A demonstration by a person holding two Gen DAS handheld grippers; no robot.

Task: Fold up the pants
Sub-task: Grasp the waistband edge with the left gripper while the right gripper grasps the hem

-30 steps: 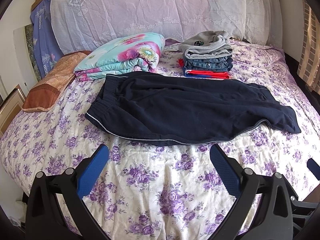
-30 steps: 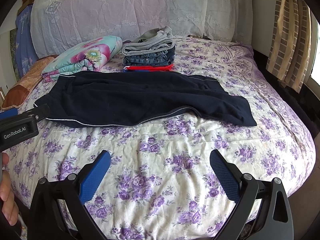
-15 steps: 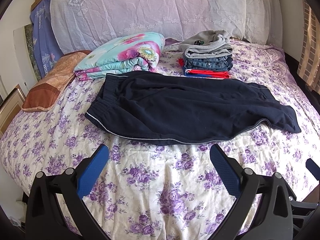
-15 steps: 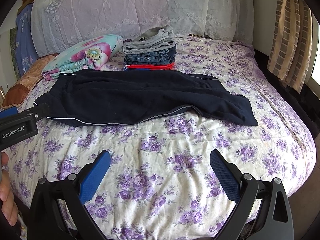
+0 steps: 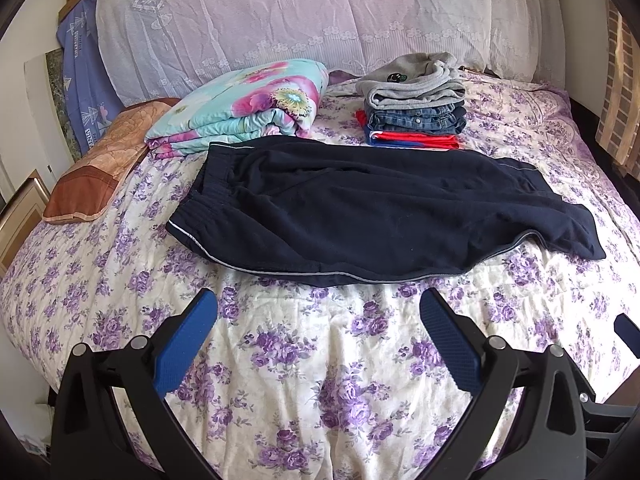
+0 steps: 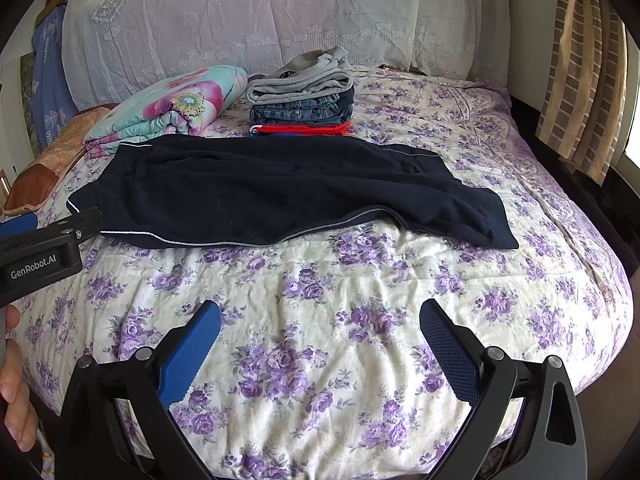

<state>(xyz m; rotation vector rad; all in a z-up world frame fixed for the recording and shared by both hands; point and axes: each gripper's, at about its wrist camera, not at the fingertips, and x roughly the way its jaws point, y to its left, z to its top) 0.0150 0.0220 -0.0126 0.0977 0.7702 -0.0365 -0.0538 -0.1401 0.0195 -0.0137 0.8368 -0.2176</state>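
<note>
Dark navy pants (image 5: 360,208) (image 6: 280,196) with a thin grey side stripe lie flat across the bed, waistband to the left, leg ends to the right. They look folded lengthwise, one leg over the other. My left gripper (image 5: 318,304) is open above the quilt just short of the pants' near edge, nothing between its blue pads. My right gripper (image 6: 320,316) is open too, farther back from the pants and empty. The left gripper's body (image 6: 40,252) shows at the left edge of the right wrist view, near the waistband corner.
The bed has a purple floral quilt (image 5: 320,380). Behind the pants sit a folded floral blanket (image 5: 248,108) and a stack of folded clothes (image 5: 412,104). A brown pillow (image 5: 100,164) lies at the left, curtains (image 6: 580,80) hang at the right. A hand (image 6: 16,392) shows at lower left.
Both grippers have crept slightly forward toward the pants; the pants have not moved.
</note>
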